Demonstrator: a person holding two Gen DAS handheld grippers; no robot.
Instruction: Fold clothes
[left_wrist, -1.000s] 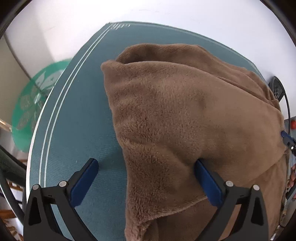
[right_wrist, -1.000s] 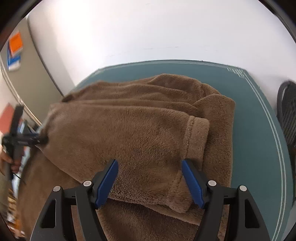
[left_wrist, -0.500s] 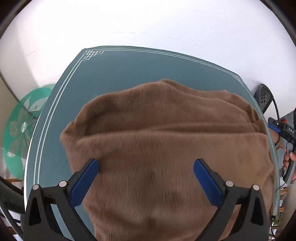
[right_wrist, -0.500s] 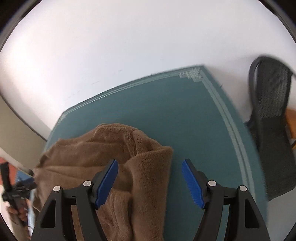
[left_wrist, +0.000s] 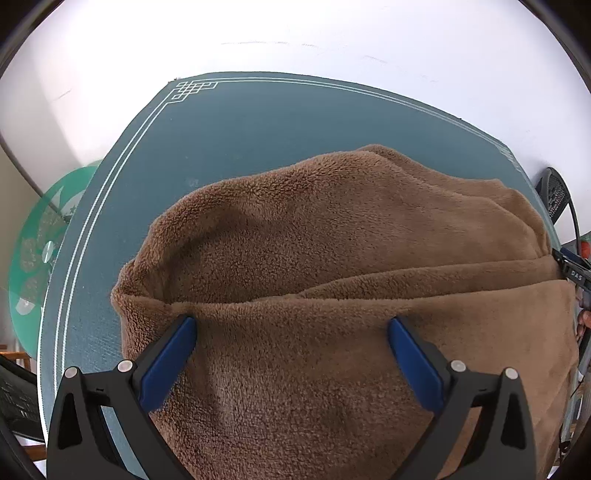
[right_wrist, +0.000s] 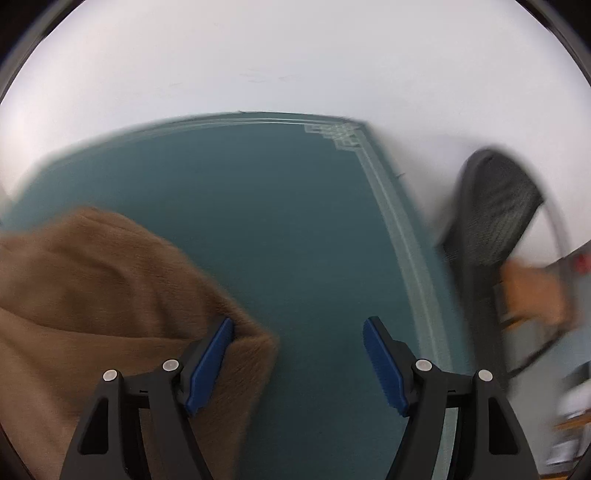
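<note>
Teal mat under brown fleece, near edge cut off; both claws wide, right view blurred.

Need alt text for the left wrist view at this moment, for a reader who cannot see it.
A brown fleece garment lies bunched and partly folded on a teal table mat with white border lines, filling most of the view. The left gripper hangs above it with its blue-padded jaws wide apart, gripping nothing.

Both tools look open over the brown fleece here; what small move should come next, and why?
Probably lower the right tool and close it on the near corner of the fleece. That corner lies beside its left pad on the teal mat, and the left tool already straddles the folded edge, gripping nothing.
</note>
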